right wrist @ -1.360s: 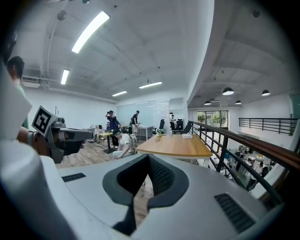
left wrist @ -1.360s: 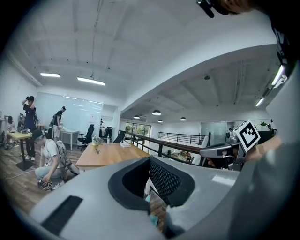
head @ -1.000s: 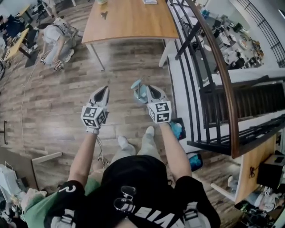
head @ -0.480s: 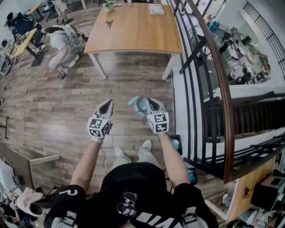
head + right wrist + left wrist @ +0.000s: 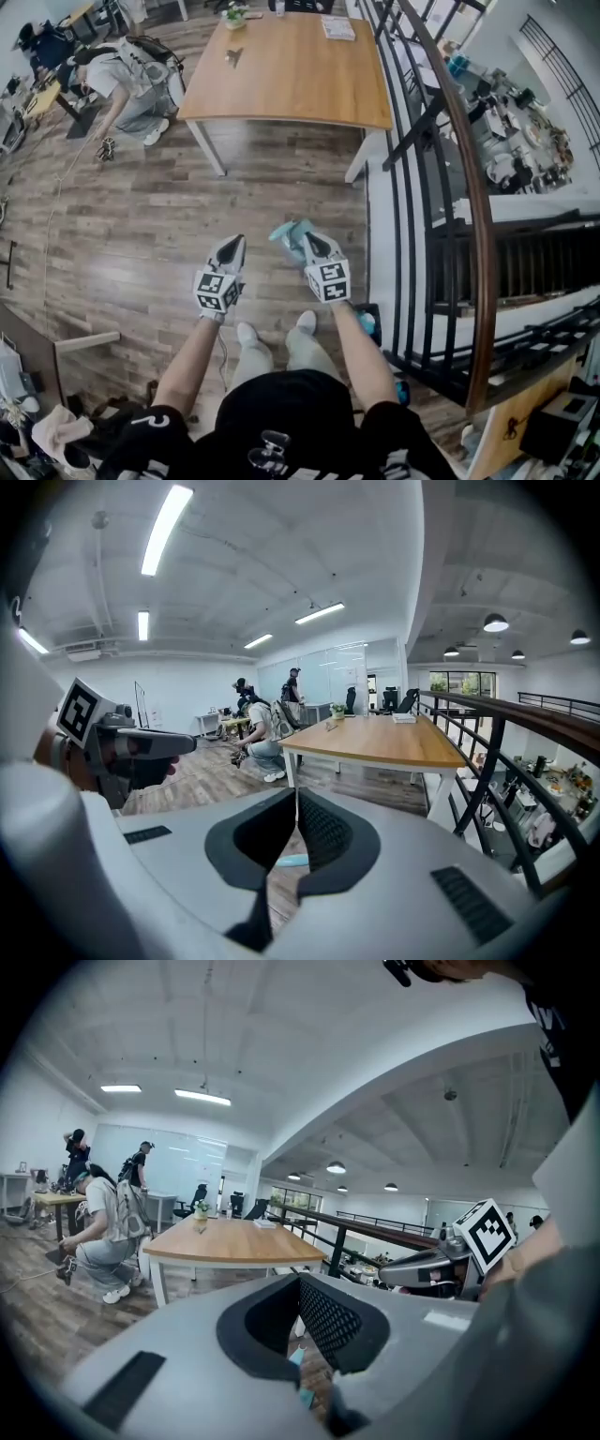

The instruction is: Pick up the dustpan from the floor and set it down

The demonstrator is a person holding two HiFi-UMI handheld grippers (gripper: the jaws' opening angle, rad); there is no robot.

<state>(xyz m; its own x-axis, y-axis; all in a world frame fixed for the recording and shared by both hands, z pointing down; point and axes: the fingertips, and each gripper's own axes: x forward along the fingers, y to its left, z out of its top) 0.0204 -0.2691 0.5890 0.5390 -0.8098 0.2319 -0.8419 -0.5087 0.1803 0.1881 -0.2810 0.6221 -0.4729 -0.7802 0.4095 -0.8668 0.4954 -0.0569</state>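
A light teal dustpan (image 5: 285, 232) lies on the wooden floor just ahead of the person's feet. In the head view my right gripper (image 5: 306, 241) hangs over its near right edge and hides part of it; I cannot tell whether they touch. Its jaws are shut with nothing between the pads, and a strip of the dustpan (image 5: 293, 860) shows below them. My left gripper (image 5: 232, 246) is level with it, a short way left of the dustpan, also shut and empty. Through the gap under its pads a sliver of the dustpan (image 5: 296, 1357) shows, with the right gripper (image 5: 427, 1267) beside it.
A wooden table (image 5: 281, 66) stands ahead, its white leg (image 5: 208, 145) nearest. A dark railing (image 5: 448, 141) and stairwell run along the right. Blue items (image 5: 368, 324) sit by the railing's foot. A person (image 5: 127, 75) crouches at the back left. A board (image 5: 86, 339) lies at the left.
Both grippers have sunk toward the floor together, jaws still shut. The right gripper stays over the dustpan's edge. The crouched person at the back left has shifted.
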